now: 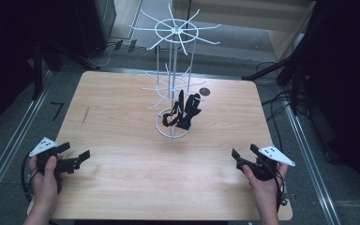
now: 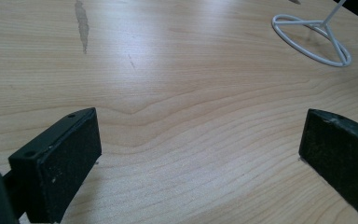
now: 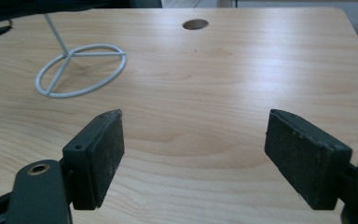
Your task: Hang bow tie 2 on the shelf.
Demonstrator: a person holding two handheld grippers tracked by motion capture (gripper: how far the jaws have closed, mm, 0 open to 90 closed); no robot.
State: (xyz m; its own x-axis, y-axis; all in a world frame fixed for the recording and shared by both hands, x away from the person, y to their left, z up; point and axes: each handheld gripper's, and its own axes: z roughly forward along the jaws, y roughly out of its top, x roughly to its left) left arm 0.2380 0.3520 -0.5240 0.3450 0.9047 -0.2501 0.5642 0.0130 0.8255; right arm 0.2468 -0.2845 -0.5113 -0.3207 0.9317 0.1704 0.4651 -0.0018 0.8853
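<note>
Centre of the high view: a black strap (image 1: pixel 183 111) hangs low on the white wire rack (image 1: pixel 172 70), just above its ring base, at the middle of the desk (image 1: pixel 122 178). Left gripper (image 1: pixel 75 158), lower left, fingers apart and empty. Right gripper (image 1: pixel 243 153), lower right, likewise. Looks like nothing's begun; the whole reach remains.

We see a light wooden table (image 1: pixel 122 136) filling the frame's middle. A white wire rack (image 1: pixel 172 79) stands on its ring base just above centre, a dark round hole (image 1: pixel 205 92) to its upper right.
</note>
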